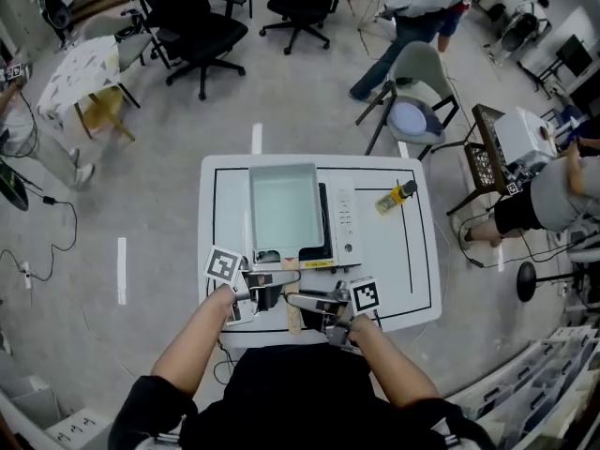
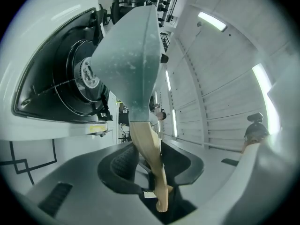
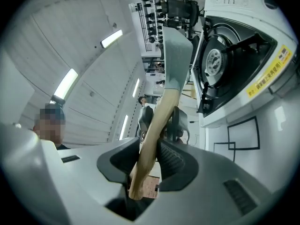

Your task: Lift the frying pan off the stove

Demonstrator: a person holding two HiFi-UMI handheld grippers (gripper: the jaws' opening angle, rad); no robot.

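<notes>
Person at white table (image 1: 412, 279), a claw in each hand.

- Frying pan (image 1: 284, 204): pale green, rectangular, over the stove (image 1: 343, 223). Both gripper views show a gap between pan bottom and black glass top, so I judge it is already lifted clear, though low.
- Wooden handle (image 1: 292, 319) points toward the person.
- Left gripper (image 2: 150, 170): jaws closed on the handle, ribbed pads pressing either side.
- Right gripper (image 3: 147, 165): same, clamped on the handle just beside the left one.
- Small yellow object (image 1: 396, 196) lies on the table well right of the stove.

Handling, my guess:
- Pan is rigid metal, moderately heavy, with all its weight forward of the grip, so it will want to droop at the front.
- Wood is smooth and tapered and may twist between the pads.
- Best hold is mid-handle with both claws, level and squeezing firmly.
</notes>
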